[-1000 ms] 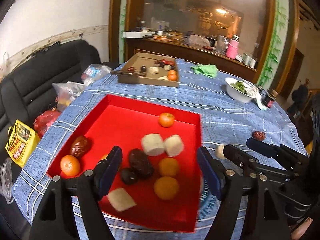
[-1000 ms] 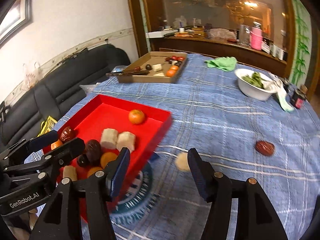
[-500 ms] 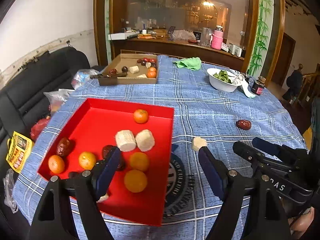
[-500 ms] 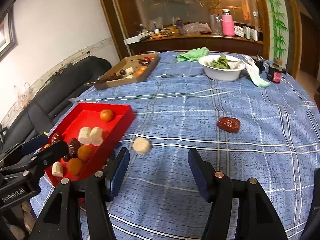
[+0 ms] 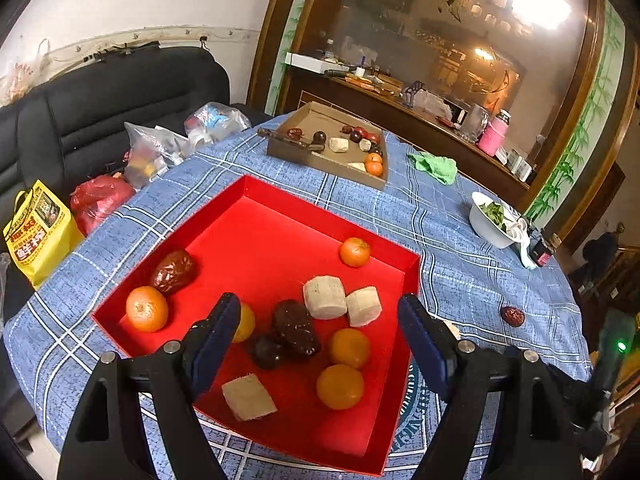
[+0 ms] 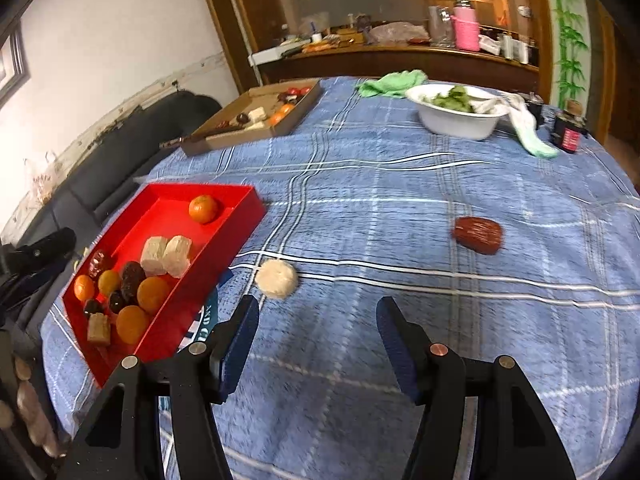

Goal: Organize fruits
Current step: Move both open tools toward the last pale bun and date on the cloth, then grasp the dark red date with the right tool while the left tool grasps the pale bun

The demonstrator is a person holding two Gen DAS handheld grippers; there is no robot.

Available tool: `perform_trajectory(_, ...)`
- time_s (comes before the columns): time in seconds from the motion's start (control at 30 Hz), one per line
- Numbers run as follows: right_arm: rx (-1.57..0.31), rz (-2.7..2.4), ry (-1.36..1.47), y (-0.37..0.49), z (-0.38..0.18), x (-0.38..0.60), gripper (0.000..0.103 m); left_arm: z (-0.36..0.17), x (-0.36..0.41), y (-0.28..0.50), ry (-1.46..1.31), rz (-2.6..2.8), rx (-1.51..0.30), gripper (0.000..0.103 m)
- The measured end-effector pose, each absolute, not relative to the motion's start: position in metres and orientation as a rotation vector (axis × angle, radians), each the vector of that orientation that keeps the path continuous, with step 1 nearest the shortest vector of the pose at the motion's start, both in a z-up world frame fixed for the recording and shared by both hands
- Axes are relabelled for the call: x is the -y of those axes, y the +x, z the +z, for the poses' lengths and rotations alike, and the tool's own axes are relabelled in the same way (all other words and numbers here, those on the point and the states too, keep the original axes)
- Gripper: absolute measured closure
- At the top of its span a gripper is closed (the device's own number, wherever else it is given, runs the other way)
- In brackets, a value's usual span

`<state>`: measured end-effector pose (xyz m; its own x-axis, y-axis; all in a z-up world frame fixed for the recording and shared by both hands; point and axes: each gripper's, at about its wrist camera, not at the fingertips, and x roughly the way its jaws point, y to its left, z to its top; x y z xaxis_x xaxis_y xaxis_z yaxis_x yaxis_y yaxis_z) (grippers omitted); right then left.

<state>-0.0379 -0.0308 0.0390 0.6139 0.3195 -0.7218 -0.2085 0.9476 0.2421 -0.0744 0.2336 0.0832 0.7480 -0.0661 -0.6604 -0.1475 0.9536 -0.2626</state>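
Right gripper (image 6: pixel 316 344): wide open, empty. Left gripper (image 5: pixel 320 340): likewise. Straddle pale round piece (image 6: pixel 277 279) squarely; transfer to red tray (image 6: pixel 244 216).

White bowl (image 6: pixel 456 122) of greens, green cloth (image 6: pixel 394 81), pink cup (image 6: pixel 466 34)

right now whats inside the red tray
The red rectangular tray holds five orange mandarins, three pale cut chunks and several dark red dates. The left tool partly hides one mandarin.
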Motion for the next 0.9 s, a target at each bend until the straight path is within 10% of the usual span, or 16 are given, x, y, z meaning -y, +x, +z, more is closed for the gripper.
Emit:
perform_trajectory(0.3,-0.897,0.331,0.005,-0.005,0.024,-0.015,0.037,0.079,-0.219,-0.069,-0.264,-0.014,-0.741,0.023)
perform_trajectory(0.43,-0.925,0.344,-0.043,-0.002,0.018,-0.028,0.07,0.079,-0.213,-0.07,-0.251,-0.028,-0.747,0.023)
perform_trajectory(0.77,-0.95,0.3,0.023,-0.023,0.023,0.025,0.07,0.076,-0.184,-0.067,-0.214,-0.094,-0.771,0.023)
perform_trajectory(0.9,-0.963,0.375,0.139,-0.031,0.028,0.063,0.041,0.072,-0.164,-0.063,-0.196,-0.146,-0.796,0.023)
